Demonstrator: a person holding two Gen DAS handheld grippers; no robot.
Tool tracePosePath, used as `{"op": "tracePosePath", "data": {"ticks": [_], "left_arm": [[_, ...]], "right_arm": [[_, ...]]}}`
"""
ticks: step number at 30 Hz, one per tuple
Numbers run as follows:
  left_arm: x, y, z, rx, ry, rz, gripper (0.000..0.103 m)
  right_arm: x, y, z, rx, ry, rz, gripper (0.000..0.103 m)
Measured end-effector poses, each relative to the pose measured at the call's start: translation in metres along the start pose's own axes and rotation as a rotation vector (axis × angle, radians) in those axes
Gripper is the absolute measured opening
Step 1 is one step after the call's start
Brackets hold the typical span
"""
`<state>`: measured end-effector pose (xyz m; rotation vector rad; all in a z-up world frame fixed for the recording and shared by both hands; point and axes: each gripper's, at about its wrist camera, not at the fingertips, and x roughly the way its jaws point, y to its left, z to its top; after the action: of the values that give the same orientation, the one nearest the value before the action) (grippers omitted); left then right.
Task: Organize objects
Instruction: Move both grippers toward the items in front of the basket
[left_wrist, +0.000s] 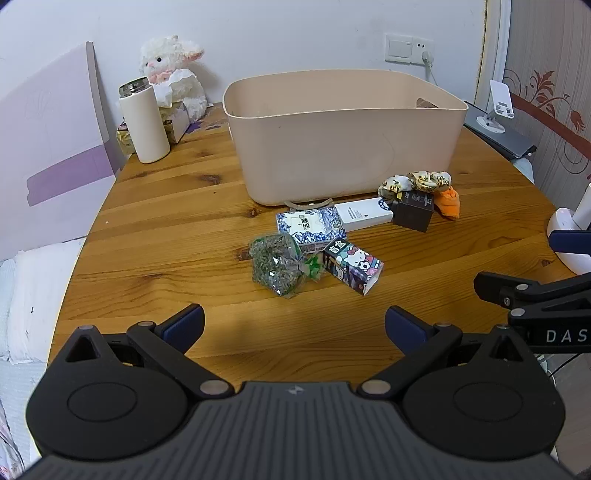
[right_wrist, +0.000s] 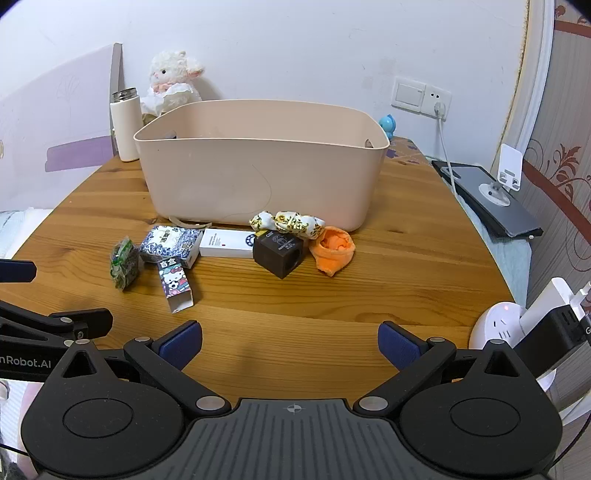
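On the wooden table stands one beige bin. Before it lie three printed boxes (blue-and-white box, long white box, cartoon carton), one dark cube, one green packet, one floral scrunchie, one orange sock.

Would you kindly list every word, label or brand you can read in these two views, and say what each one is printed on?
"DAS" on the right gripper arm, cut off by the frame edge.
"nRobot.AI" on the left gripper arm, cut off at the edge.
"HO" on the blue-and-white patterned box; its other characters are unreadable.
Print on the Hello Kitty box, white box and dark cube box: too small to read.
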<state>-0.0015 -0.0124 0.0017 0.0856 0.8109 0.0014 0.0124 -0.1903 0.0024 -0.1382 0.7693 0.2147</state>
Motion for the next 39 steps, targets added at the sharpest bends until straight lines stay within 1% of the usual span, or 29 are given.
{"op": "tracePosePath", "data": {"ticks": [39], "left_arm": [[0.0029,-0.0006,-0.0006,-0.003,0.015,-0.007,0.103]], "right_arm": [[0.0010,-0.0021,0.0000,0.002,0.000,0.016,0.103]]}}
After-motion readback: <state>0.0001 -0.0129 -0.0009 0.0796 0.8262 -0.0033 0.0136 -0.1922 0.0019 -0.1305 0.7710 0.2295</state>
